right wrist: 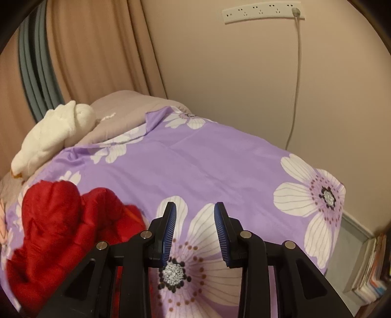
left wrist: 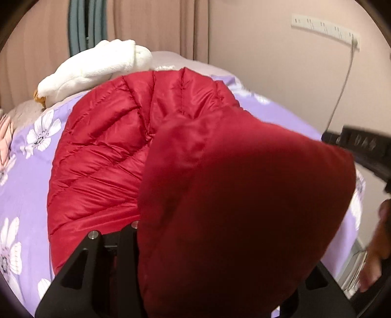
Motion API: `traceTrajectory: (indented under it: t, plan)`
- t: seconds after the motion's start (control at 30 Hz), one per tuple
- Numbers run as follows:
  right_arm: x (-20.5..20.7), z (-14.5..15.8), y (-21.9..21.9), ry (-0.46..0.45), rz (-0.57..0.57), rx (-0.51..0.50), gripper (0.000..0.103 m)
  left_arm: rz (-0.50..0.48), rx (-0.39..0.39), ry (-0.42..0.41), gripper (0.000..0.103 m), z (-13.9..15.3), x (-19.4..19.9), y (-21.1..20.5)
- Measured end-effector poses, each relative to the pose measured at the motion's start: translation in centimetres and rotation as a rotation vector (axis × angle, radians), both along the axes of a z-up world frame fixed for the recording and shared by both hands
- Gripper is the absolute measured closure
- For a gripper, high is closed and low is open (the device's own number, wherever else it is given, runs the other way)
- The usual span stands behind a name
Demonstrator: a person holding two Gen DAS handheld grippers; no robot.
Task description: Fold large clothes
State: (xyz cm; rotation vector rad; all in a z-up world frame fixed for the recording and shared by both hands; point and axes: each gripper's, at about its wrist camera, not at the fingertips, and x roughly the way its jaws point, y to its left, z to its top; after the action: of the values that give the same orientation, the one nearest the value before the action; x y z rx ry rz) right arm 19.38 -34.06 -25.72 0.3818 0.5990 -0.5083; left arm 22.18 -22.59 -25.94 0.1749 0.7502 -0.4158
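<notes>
A red puffer jacket lies on a bed covered by a purple sheet printed with large white flowers. In the left wrist view a fold of the jacket is draped over the left gripper, covering the space between its fingers and most of the picture — only the black frame of the tool shows at the lower left and lower right, so whether its jaws are closed on the fabric cannot be told. The rest of the jacket spreads flat on the sheet behind that fold, its quilted stitching showing.

The right gripper hangs above a bare part of the sheet, over a flower print, with its blue-padded fingers held well apart and nothing between them. The jacket sits bunched to its left, near but not touching the fingers.

A white plush toy rests at the far end of the bed beside a grey pillow. On the wall, a power strip has a cable hanging down — curtains hang to the left
</notes>
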Motion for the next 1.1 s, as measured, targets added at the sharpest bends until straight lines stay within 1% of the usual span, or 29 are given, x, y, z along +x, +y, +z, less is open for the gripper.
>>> traceTrajectory:
  t: [0.03, 0.13, 0.17, 0.27, 0.3, 0.4, 0.47, 0.6, 0.63, 0.7, 0.73, 0.77, 0.83, 0.9, 0.93, 1.03, 1.07, 1.1]
  plan:
    - [-0.1, -0.1, -0.1, 0.001, 0.002, 0.006, 0.068, 0.001, 0.0, -0.002, 0.063, -0.4, -0.2, 0.1]
    - [-0.5, -0.1, -0.3, 0.004, -0.003, 0.01, 0.068, -0.003, -0.012, -0.005, 0.062, 0.7, -0.6, 0.9]
    - [-0.7, -0.1, -0.4, 0.004, -0.007, 0.008, 0.068, -0.005, -0.004, -0.009, 0.058, 1.0, -0.9, 1.0]
    - [-1.2, 0.2, -0.5, -0.005, -0.018, 0.031, 0.068, -0.047, 0.017, -0.022, 0.037, 1.6, -2.4, 0.7]
    - [-1.4, 0.2, -0.5, -0.008, -0.016, 0.045, 0.068, -0.057, 0.02, -0.027, 0.036, 2.0, -2.9, 0.7]
    - [-1.8, 0.8, 0.0, -0.018, 0.005, 0.062, 0.068, -0.054, 0.007, -0.033, 0.036, 2.6, -3.9, 1.3]
    - [-2.1, 1.2, 0.7, -0.018, 0.013, 0.047, 0.068, -0.066, -0.035, -0.008, 0.036, 3.4, -4.4, 2.2]
    - [-2.7, 2.1, 1.5, -0.028, 0.033, 0.032, 0.068, -0.079, -0.093, 0.045, 0.036, 5.2, -5.8, 3.6]
    - [-2.9, 2.4, 1.7, -0.028, 0.033, 0.032, 0.068, -0.099, -0.117, 0.051, 0.036, 6.2, -6.4, 4.2]
    - [-3.2, 2.9, 2.1, -0.034, 0.037, 0.033, 0.068, -0.115, -0.145, 0.02, 0.036, 7.7, -7.5, 5.0]
    - [-3.2, 3.2, 2.3, -0.037, 0.038, 0.031, 0.068, -0.124, -0.164, -0.022, 0.036, 8.9, -8.4, 5.7]
    - [-3.3, 3.5, 2.5, -0.04, 0.039, 0.027, 0.068, -0.125, -0.168, -0.042, 0.036, 9.5, -8.7, 6.1]
    - [-3.3, 4.0, 3.2, -0.046, 0.047, 0.016, 0.068, -0.084, -0.164, -0.068, 0.039, 11.1, -9.0, 7.2]
    - [-3.2, 4.3, 3.7, -0.05, 0.055, 0.011, 0.068, -0.045, -0.2, -0.071, 0.053, 12.3, -9.2, 8.6]
    - [-3.2, 4.5, 4.1, -0.052, 0.058, 0.012, 0.068, -0.033, -0.214, -0.064, 0.054, 12.7, -9.3, 9.1]
    - [-3.3, 5.2, 4.9, -0.061, 0.078, -0.002, 0.068, -0.015, -0.289, -0.02, 0.055, 13.9, -9.0, 12.0]
    - [-3.4, 5.4, 5.3, -0.06, 0.086, -0.012, 0.068, 0.005, -0.304, -0.026, 0.055, 14.1, -8.8, 13.2]
    - [-3.6, 5.7, 5.8, -0.06, 0.101, -0.027, 0.068, 0.052, -0.308, -0.054, 0.055, 14.3, -8.5, 14.4]
